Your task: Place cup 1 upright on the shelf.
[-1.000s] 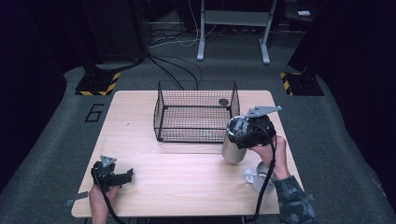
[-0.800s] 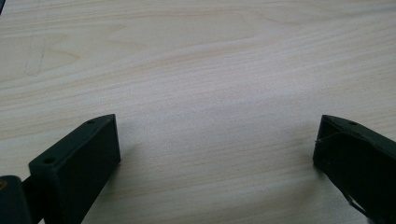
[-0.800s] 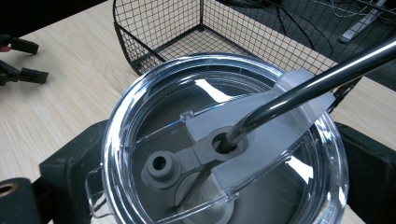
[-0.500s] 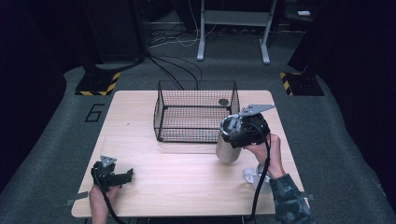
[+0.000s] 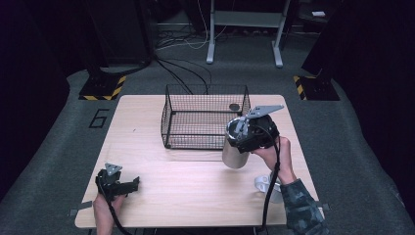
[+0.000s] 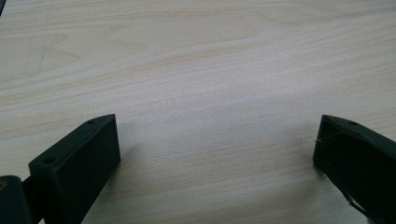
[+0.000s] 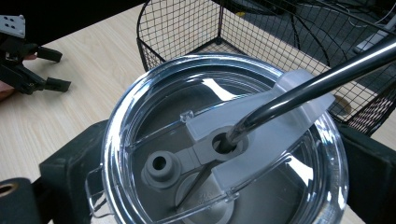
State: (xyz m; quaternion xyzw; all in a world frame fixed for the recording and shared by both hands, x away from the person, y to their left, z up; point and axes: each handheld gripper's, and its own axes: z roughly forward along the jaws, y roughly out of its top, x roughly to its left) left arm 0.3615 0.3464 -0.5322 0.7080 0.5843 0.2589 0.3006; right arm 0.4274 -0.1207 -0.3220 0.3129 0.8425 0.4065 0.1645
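At the lower left of the high view, the left gripper (image 5: 133, 184) rests low over the bare wooden table (image 5: 195, 196), its jaws spread wide apart with nothing between them. Toward the centre stands the wire basket (image 5: 205, 117), a small dark disc (image 5: 234, 106) lying in its far right corner. Right of centre, the right gripper (image 5: 238, 139) is clamped around a steel tumbler (image 5: 234, 155), held just in front of the basket's right end. Its clear lid (image 7: 219, 140) carries a metal straw (image 7: 317, 84). A crumpled clear wrapper (image 5: 266, 185) lies lower right.

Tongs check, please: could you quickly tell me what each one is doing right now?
Left tongs: open, empty.
Right tongs: closed on the steel tumbler.
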